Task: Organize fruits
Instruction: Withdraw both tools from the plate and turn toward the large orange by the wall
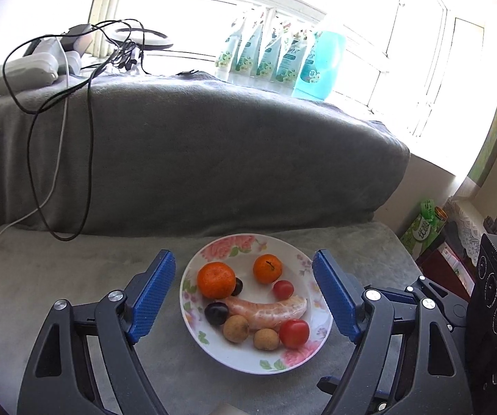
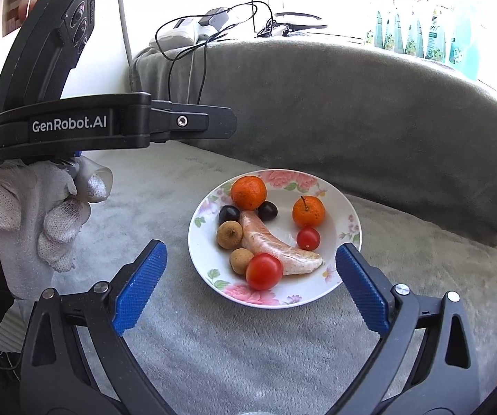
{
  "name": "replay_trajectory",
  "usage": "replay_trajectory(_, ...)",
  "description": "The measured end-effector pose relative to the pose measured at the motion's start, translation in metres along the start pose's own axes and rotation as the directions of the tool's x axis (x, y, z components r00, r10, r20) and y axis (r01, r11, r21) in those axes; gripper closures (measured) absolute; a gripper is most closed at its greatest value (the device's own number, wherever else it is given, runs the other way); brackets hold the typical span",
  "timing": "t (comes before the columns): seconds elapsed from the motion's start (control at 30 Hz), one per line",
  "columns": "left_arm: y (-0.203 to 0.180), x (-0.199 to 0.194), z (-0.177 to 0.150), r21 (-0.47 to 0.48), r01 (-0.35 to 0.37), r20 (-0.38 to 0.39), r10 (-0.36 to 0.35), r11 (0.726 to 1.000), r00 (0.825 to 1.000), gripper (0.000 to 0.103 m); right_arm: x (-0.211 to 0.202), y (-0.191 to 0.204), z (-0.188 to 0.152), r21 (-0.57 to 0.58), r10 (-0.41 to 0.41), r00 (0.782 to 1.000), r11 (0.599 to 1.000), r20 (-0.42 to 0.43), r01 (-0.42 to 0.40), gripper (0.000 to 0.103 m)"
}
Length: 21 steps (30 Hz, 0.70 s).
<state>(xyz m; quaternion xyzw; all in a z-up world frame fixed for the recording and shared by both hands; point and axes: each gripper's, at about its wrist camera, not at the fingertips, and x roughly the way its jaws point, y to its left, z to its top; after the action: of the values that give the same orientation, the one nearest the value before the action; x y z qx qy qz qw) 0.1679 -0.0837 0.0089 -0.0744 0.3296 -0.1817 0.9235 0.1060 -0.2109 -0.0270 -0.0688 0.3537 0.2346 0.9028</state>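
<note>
My left gripper and right gripper, both spread wide and empty, frame the floral plate at twelve o'clock; the pomelo segment runs eleven-to-four, nearer my right.

A grey blanket covers the sofa, black cables trailing over it, detergent pouches behind.

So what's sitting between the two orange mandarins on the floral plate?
Only bare floral plate between the left mandarin and the stemmed mandarin; a dark grape sits just below that line, clearest in the right wrist view.
</note>
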Motion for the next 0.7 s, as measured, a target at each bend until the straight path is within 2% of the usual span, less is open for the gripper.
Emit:
replay_trajectory(0.57,0.023,-0.073,-0.029,-0.03,-0.075,0.089,0.078,0.997,0.993,0.02,-0.007,0.039,0.009,-0.027,0.019,1.0,0.999,0.014,-0.018,0.001)
replay_trajectory(0.7,0.035,-0.09,-0.04,-0.04,-0.113,0.102,0.116,0.993,0.988,0.02,-0.004,0.045,0.017,0.007,0.058,0.998,0.998,0.02,-0.058,0.001)
